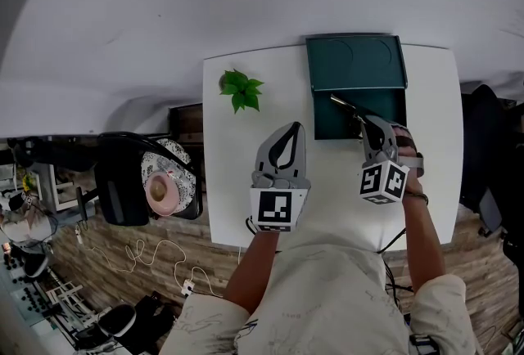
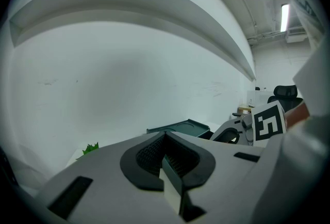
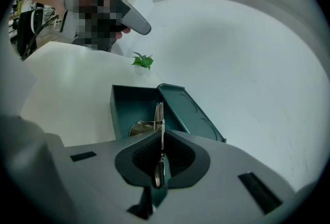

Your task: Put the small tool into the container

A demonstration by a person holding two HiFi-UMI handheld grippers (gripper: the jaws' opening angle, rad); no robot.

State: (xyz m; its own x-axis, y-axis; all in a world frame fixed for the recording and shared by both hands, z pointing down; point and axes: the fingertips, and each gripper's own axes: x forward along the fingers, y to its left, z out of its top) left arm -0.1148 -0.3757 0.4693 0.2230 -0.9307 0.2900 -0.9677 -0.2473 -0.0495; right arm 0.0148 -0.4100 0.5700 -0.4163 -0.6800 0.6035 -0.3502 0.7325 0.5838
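A small thin metal tool (image 3: 159, 121) is pinched between the jaws of my right gripper (image 3: 161, 139) and sticks out ahead of them. In the head view the tool (image 1: 343, 104) points over the open dark green container (image 1: 391, 110) at the table's far right, and the right gripper (image 1: 366, 124) hangs at the box's near edge. The container's lid (image 1: 356, 63) lies flat behind it, and the lid (image 3: 192, 113) shows beside the box (image 3: 124, 107). My left gripper (image 1: 291, 129) is shut and empty above the table's middle, jaws (image 2: 165, 138) pressed together.
A small green plant (image 1: 241, 89) stands at the table's (image 1: 246, 181) far left. Off the left edge are a black chair (image 1: 123, 177) and a round pink-and-white object (image 1: 166, 188). Cables lie on the wooden floor (image 1: 147, 251).
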